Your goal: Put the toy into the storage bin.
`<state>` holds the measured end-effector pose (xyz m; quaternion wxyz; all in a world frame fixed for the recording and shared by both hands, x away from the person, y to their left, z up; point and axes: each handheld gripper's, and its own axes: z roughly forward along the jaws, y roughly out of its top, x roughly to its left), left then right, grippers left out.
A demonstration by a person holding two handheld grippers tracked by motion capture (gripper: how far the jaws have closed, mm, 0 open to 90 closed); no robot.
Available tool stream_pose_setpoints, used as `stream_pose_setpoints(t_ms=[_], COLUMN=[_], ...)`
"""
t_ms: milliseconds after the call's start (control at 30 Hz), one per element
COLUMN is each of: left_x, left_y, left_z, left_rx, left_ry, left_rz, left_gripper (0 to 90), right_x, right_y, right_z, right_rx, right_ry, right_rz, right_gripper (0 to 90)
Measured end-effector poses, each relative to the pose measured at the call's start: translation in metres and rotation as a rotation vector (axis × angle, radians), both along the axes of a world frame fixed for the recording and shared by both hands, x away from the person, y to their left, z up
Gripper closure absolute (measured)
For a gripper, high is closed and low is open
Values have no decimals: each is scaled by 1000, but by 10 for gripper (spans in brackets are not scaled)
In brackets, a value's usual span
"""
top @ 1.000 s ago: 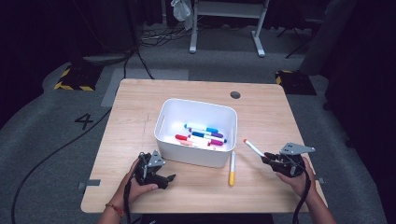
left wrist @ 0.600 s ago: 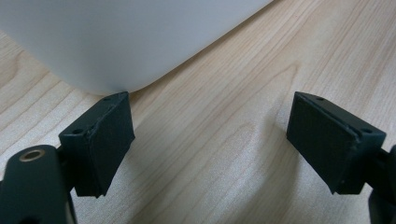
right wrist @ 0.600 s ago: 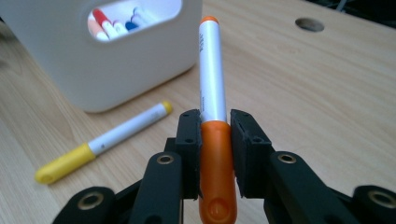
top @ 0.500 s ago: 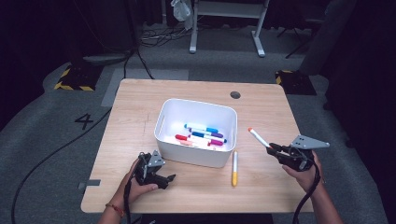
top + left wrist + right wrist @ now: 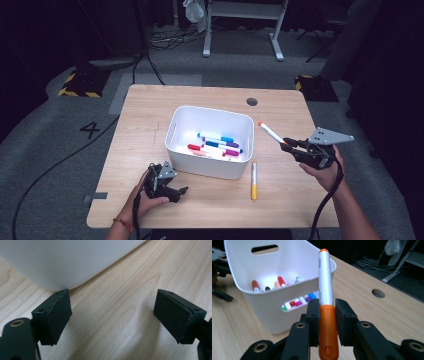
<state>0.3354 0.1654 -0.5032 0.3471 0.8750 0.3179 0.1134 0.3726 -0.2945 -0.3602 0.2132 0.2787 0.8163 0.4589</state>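
Right claw (image 5: pixel 286 143) is up off the surface (image 5: pixel 150 107) now w/ the orange marker (image 5: pixel 270 133) clamped between its pads. A sec ago that marker sat low, right beside the yellow marker (image 5: pixel 253 181); half a sec ago it was partway up; now it's lifted clear and angled toward the white bin (image 5: pixel 210 172), white tip end leading. Right gripper view confirms the grip: both jaws squeezed on the orange cap end (image 5: pixel 327 322), barrel sticking up and forward past the bin's near corner (image 5: pixel 329 266).

Left claw (image 5: pixel 181 191) hasn't budged across all three moments. It rests on the surface at the bin's front left corner, jaws spread wide, nothing between them, just bare wood in the left gripper view, w/ the bin wall (image 5: pixel 75 262) right by one pad.

What it means: pickup's done, carry is on. Bin already holds a bunch of markers, blue, purple, red among them (image 5: pixel 220 145), so this reads as a tidy-up job. Orange one looks next to go in; it's not over the rim yet, so it needs to cross further toward the bin before letting go. Yellow marker lies flat on the surface just right of the bin, untouched, prob. the last one left after this.
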Motion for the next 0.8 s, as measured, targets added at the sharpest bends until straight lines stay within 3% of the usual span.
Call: stream_pose_setpoints(t_ms=[233,433,467,500,633,800], left_x=[0,0,0,0,0,0], left_y=[0,0,0,0,0,0], left_z=[0,0,0,0,0,0], left_rx=[1,0,1,1,0,1], left_ry=[0,0,0,0,-1,0], left_rz=[-1,-1,-1,-2,-1,-1], left_gripper=[149,149,149,149,149,149], right_x=[14,25,29,29,36,47], right_y=[29,54,68,68,97,128], right_z=[27,39,44,44,46,38], right_rx=[-20,-26,-38,-38,-71,-110], right_ry=[-5,4,15,15,39,119], right_rz=[68,122,151,151,202,250], right_gripper=[747,747,747,747,747,747])
